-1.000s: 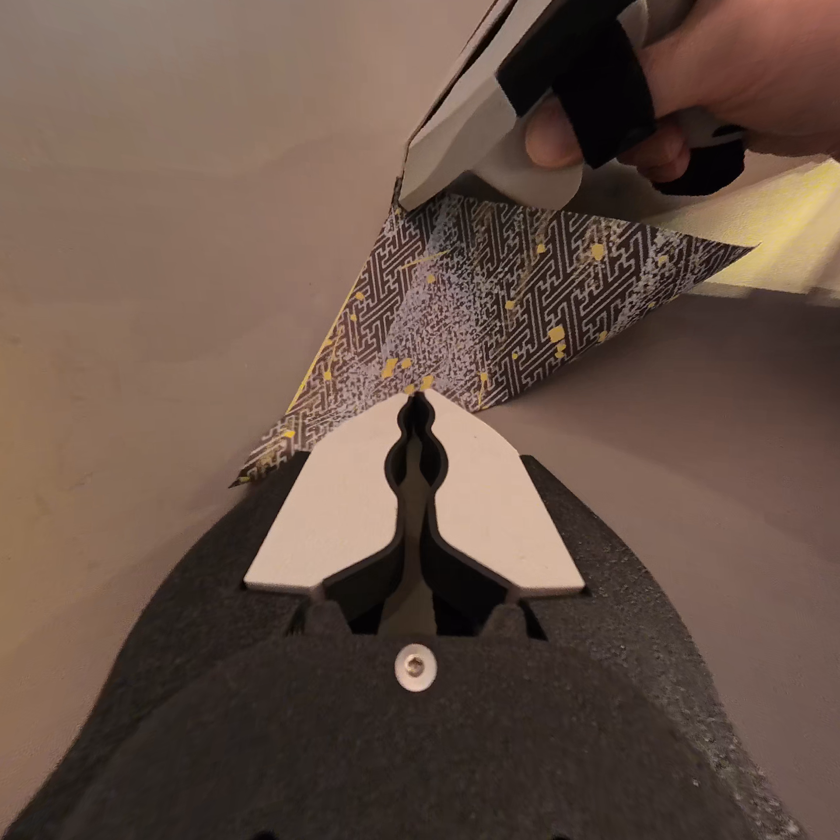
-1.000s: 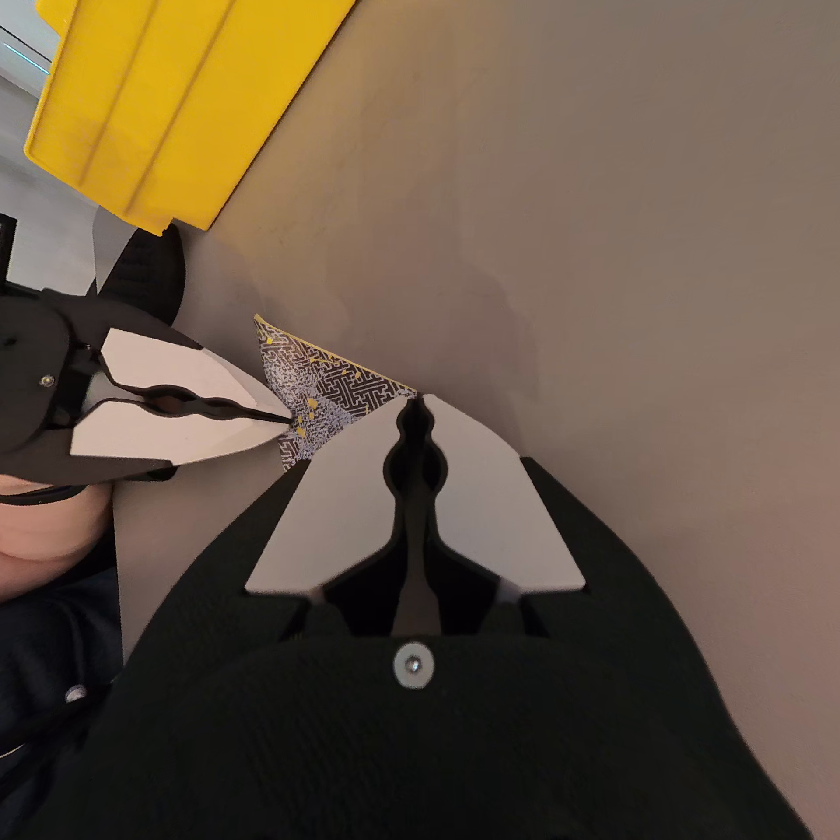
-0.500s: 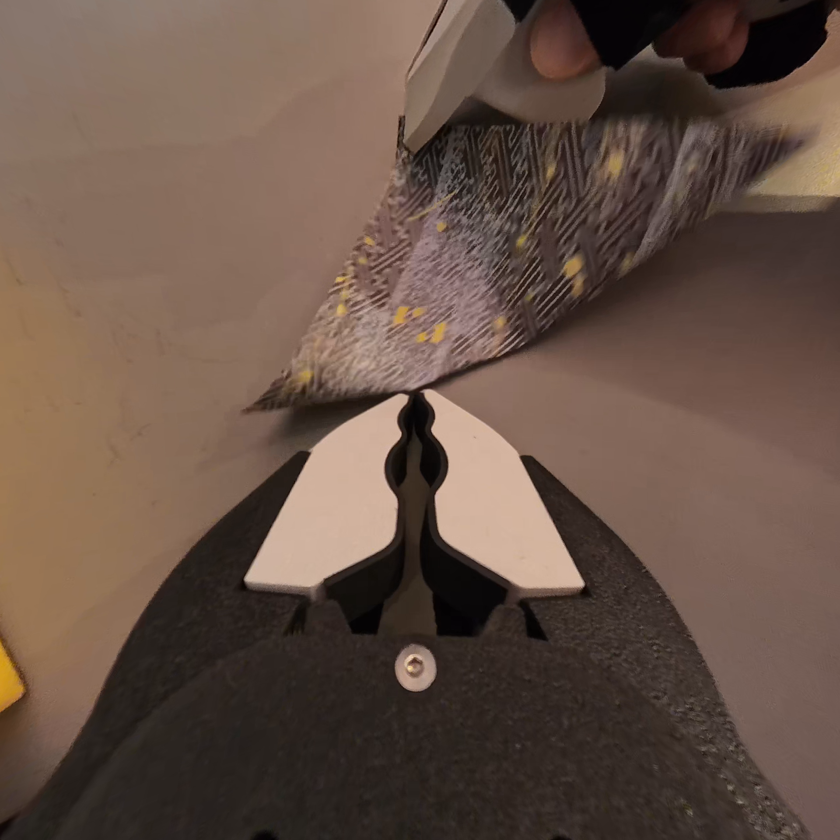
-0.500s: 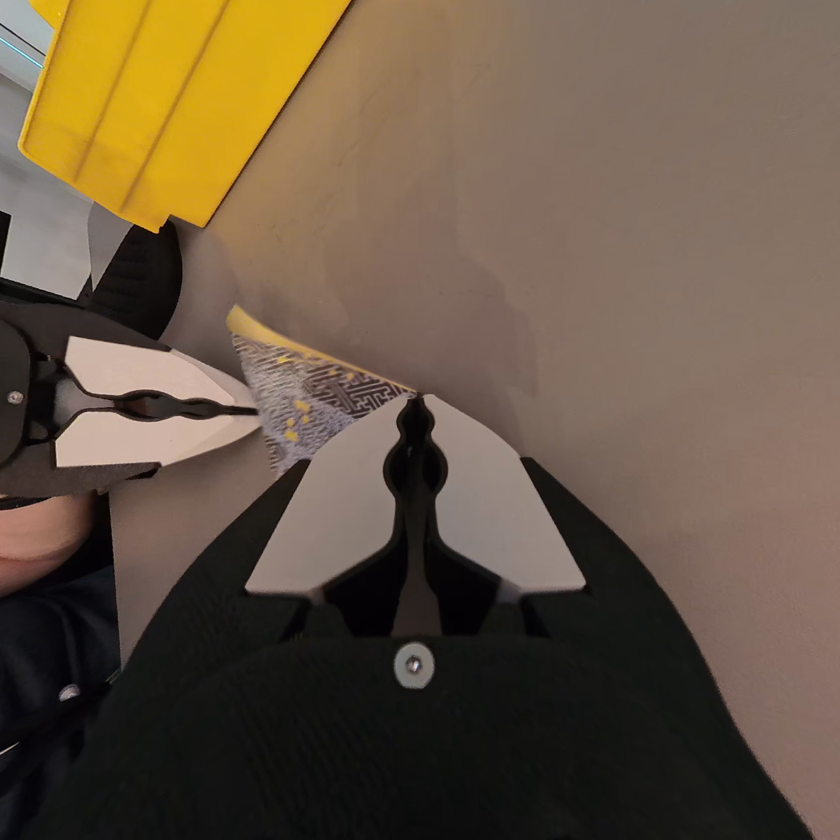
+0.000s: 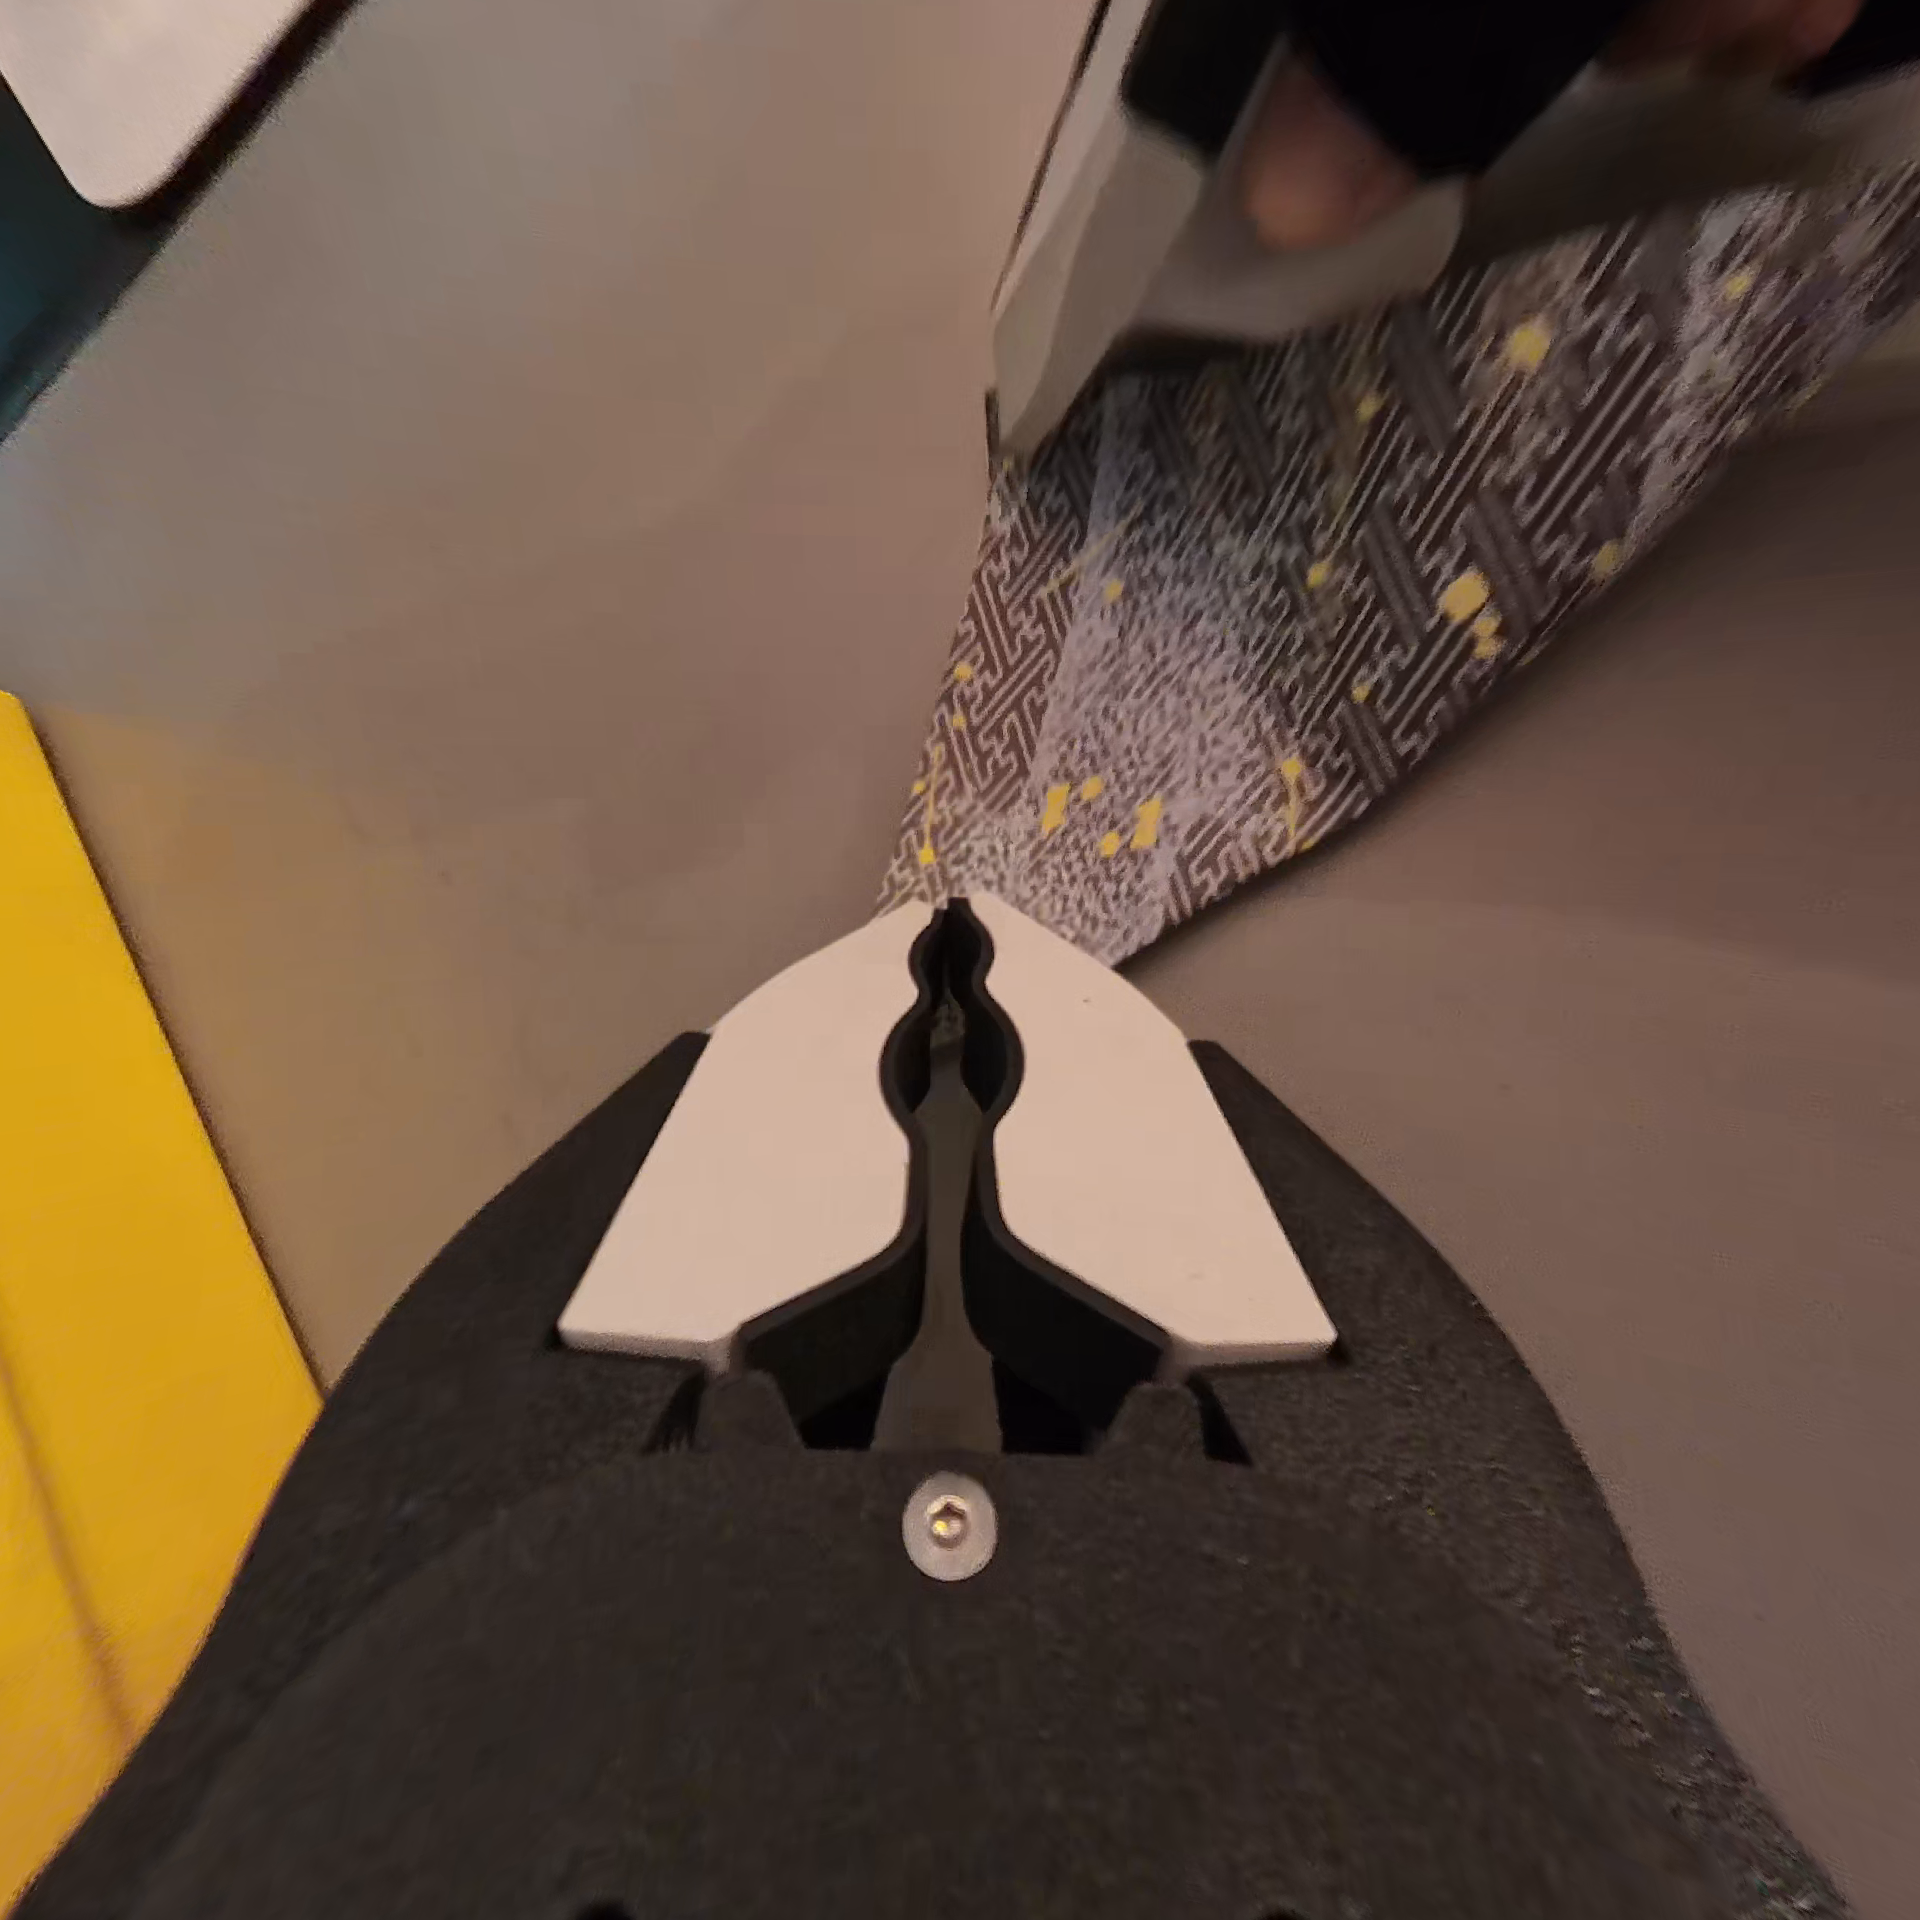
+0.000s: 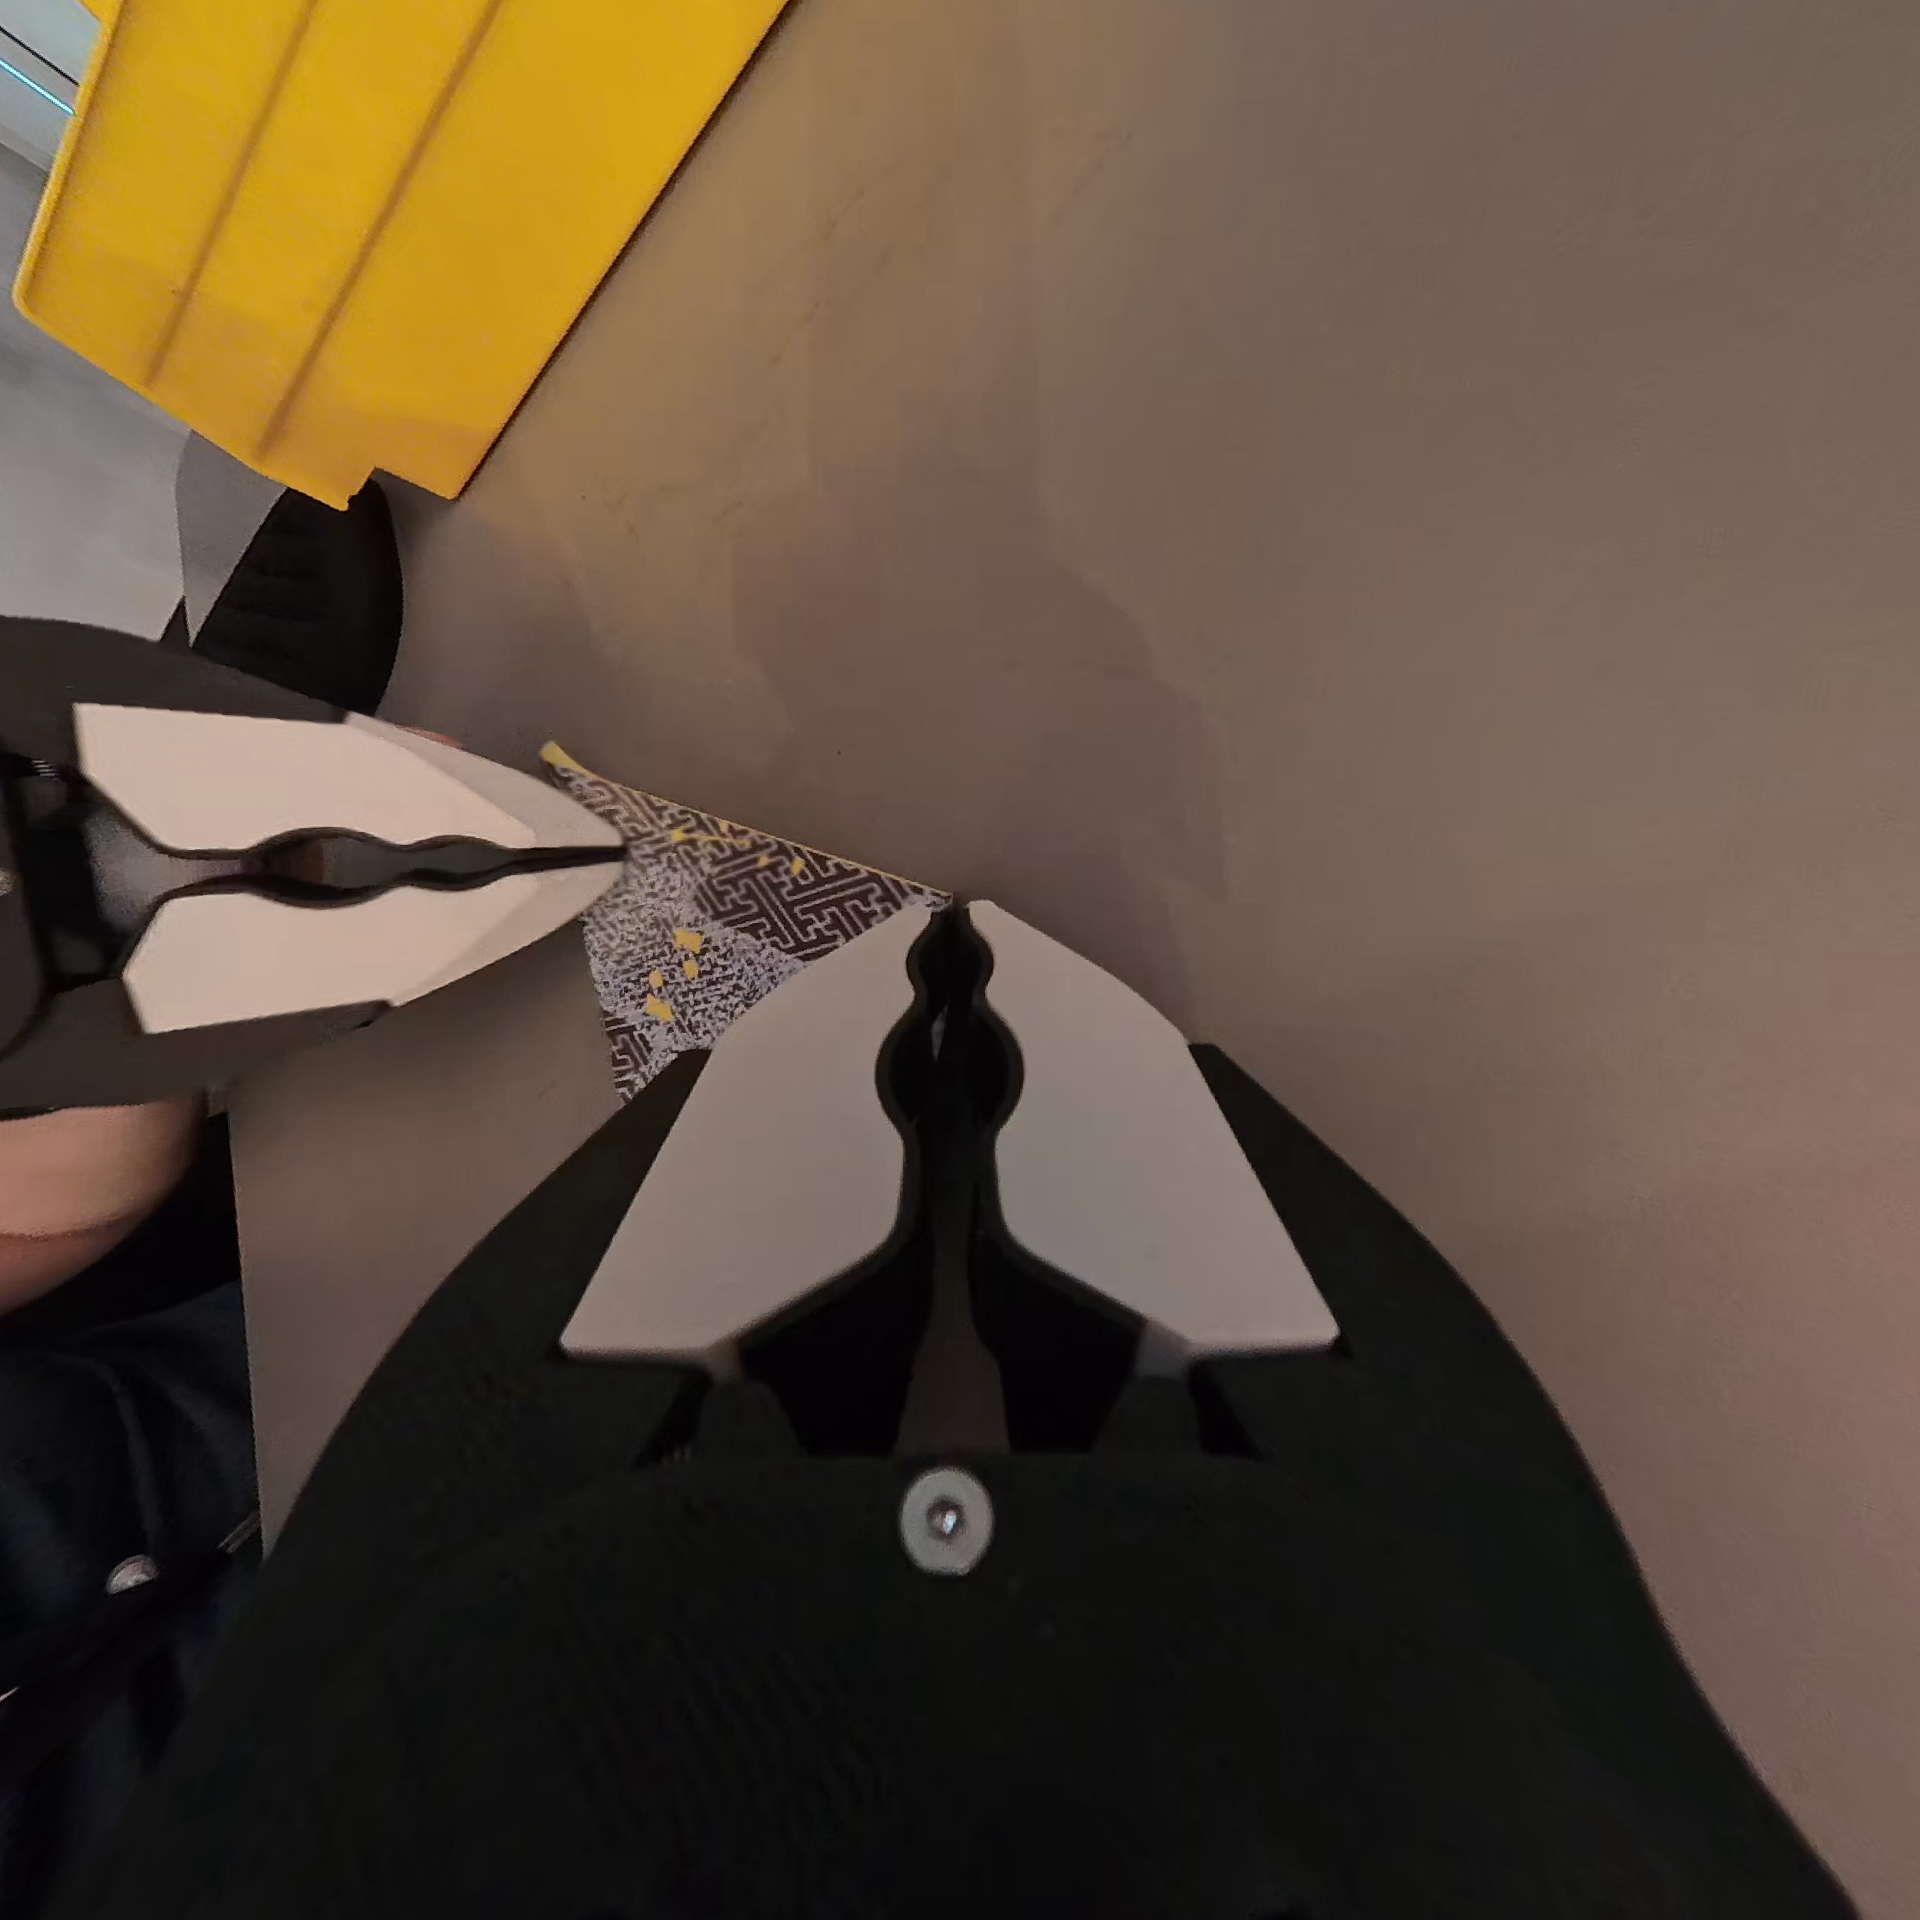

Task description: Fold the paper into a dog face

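1. The table [image 6: 1351, 520] is the largest thing – a plain grey-beige top, bare and open to the right of and beyond the paper in the right wrist view; its near-left edge shows in that view, with a dark sleeve [image 6: 114, 1455] below it.
2. A yellow bin [image 6: 343, 208] sits at the table's far-left corner in the right wrist view, well apart from the paper; in the left wrist view a yellow side [image 5: 114, 1195] fills the left edge, where half a second ago only a sliver showed.
3. The paper [image 5: 1299, 644], folded to a triangle with a dark maze pattern, pale speckled patches and gold flecks, lies near the table's left edge with a yellow underside edge [image 6: 556, 755] peeking out. I see no readable writing or brand on it.
4. The left gripper [image 5: 954, 906] is clenched, and its tips now overlap the paper's near corner – half a second ago they stood just short of it. Whether paper is pinched between them I cannot tell.
5. The right gripper [image 6: 954, 906] is clenched too, tips at the paper's other corner; a sliver of paper seems to sit between the pads, though I cannot be sure.
6. A hand [image 5: 1320, 187] holds the right gripper, blurred.
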{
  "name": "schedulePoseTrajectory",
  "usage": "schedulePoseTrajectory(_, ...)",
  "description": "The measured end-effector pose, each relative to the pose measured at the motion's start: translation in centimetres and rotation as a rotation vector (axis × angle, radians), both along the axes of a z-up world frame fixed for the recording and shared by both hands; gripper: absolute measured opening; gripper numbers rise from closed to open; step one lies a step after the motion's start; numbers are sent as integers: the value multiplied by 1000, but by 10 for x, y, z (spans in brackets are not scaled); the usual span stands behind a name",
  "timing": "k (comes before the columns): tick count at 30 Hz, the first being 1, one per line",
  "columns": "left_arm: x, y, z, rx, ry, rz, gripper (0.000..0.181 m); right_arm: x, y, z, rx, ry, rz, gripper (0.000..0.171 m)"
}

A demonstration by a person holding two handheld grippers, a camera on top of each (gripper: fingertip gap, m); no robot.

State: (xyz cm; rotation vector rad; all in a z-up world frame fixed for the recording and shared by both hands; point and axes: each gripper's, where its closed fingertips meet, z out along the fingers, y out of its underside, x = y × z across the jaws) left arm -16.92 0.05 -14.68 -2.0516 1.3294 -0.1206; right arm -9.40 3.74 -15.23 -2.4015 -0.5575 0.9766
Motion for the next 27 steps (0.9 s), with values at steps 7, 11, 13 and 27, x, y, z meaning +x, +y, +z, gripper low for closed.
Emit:
schedulePoseTrajectory(7,-12,-2,-9,3,19,11,0,0,0,0,-1,-5,7,2)
schedulePoseTrajectory(11,-17,-2,-9,72,63,2,0,-1,-1,0,-2,-3,9,2)
schedulePoseTrajectory(13,-21,-3,-9,80,67,15,0,-1,-1,0,1,-5,11,2)
schedulePoseTrajectory(27,-40,-6,-10,62,-5,84,0,-1,-2,0,6,-10,20,2)
